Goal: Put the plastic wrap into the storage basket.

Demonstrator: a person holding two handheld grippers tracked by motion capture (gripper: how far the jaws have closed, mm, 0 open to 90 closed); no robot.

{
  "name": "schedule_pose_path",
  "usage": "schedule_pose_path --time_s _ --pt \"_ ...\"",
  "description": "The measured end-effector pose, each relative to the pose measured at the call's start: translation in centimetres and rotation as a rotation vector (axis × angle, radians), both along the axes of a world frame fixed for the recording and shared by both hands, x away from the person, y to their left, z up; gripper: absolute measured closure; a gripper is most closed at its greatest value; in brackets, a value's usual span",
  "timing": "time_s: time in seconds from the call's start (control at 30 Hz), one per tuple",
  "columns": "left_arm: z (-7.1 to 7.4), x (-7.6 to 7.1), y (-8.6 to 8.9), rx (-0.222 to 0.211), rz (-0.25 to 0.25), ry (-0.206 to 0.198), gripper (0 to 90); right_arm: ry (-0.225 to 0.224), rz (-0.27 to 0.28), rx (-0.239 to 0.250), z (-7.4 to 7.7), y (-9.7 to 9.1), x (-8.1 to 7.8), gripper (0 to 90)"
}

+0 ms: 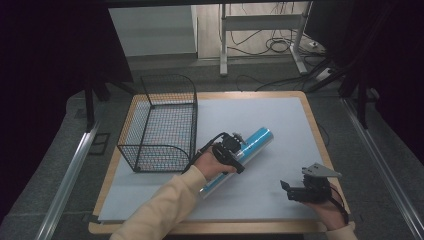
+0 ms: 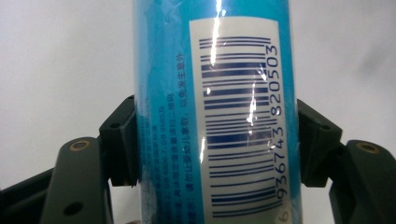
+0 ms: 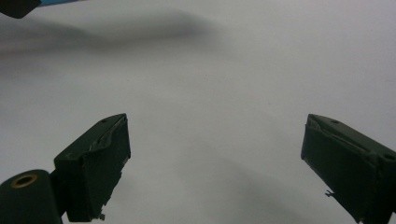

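Observation:
A long blue tube [image 1: 248, 148] with a shiny end cap lies slanted on the white sheet [image 1: 260, 117] near the table's middle. My left gripper [image 1: 231, 150] is shut on the blue tube around its middle. In the left gripper view both black jaws press against the sides of the tube [image 2: 215, 116], whose white barcode label [image 2: 236, 121] faces the camera. My right gripper [image 1: 288, 190] rests low at the front right, apart from the tube. In the right gripper view it [image 3: 215, 158] stands open over bare white sheet.
A black wire basket [image 1: 162, 125] stands at the left of the table, just beside the left hand. The wooden table edge [image 1: 210, 227] runs along the front. Metal table legs and cables [image 1: 270, 40] lie on the floor beyond.

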State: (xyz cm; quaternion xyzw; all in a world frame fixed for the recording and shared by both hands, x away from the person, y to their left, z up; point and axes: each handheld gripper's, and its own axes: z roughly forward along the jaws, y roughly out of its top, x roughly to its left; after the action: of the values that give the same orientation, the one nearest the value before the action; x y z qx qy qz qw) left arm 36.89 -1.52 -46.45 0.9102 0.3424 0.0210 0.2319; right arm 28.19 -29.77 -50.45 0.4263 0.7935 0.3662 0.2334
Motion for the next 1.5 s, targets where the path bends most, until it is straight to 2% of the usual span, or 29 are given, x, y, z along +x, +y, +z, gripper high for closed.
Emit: schedule_pose_path --time_s 0.47,0.97,1.37,1.5 --pt "2.3 0.1 0.7 -0.008 0.001 -0.033 31.4 0.001 -0.002 -0.002 0.0 0.0 0.0 8.2" --pt "4.0 0.2 1.3 -0.048 0.01 -0.052 31.4 0.002 -0.001 -0.003 -0.1 0.0 0.1 8.2" --pt "5.9 0.4 2.2 -0.086 0.034 -0.089 31.5 0.003 0.0 -0.001 -0.1 -0.1 0.1 8.2" --pt "6.5 0.6 2.4 -0.085 0.035 -0.098 31.5 0.004 0.001 0.001 -0.1 -0.1 0.2 8.3"
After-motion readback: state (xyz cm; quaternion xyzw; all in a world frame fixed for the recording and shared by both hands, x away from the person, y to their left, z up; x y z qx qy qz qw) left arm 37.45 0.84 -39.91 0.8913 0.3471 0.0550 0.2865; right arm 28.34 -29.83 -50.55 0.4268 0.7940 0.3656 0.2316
